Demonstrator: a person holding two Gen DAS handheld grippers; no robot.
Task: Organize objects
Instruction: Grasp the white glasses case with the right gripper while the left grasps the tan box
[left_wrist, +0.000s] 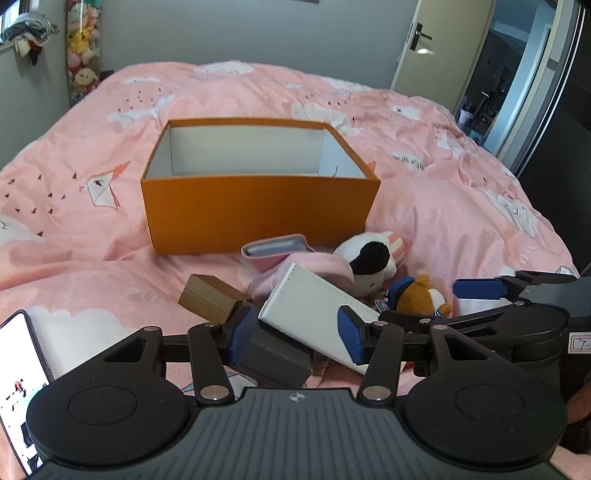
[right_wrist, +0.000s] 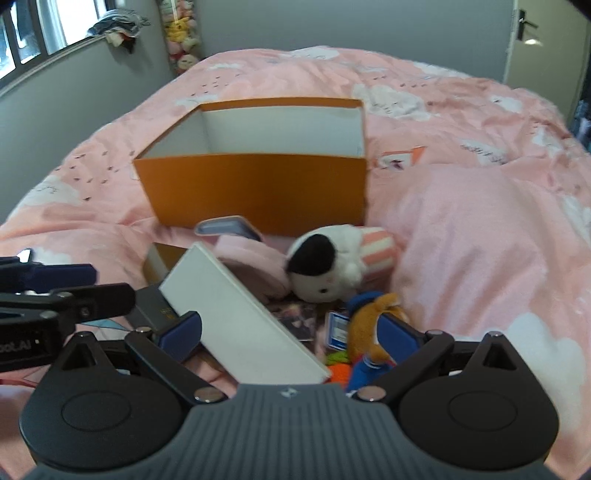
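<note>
An open orange box (left_wrist: 258, 210) (right_wrist: 258, 188) with a white inside stands on the pink bed. In front of it lies a pile: a flat white box (left_wrist: 314, 314) (right_wrist: 240, 325), a gold box (left_wrist: 208, 299), a dark grey box (left_wrist: 277, 356), a pink case (left_wrist: 273, 251), a white-and-black plush (left_wrist: 369, 262) (right_wrist: 325, 266) and a brown bear plush (left_wrist: 417, 295) (right_wrist: 373, 321). My left gripper (left_wrist: 295, 338) is open, its fingers either side of the white box's near end. My right gripper (right_wrist: 288, 332) is open over the white box and bear; it also shows in the left wrist view (left_wrist: 480, 295).
A phone (left_wrist: 18, 387) with a lit screen lies at the near left. Cards and small toys (right_wrist: 336, 332) lie under the pile. The duvet bulges to the right of the orange box (right_wrist: 480, 240). A door (left_wrist: 424, 44) and a stuffed-toy hanger (left_wrist: 83, 48) are at the back.
</note>
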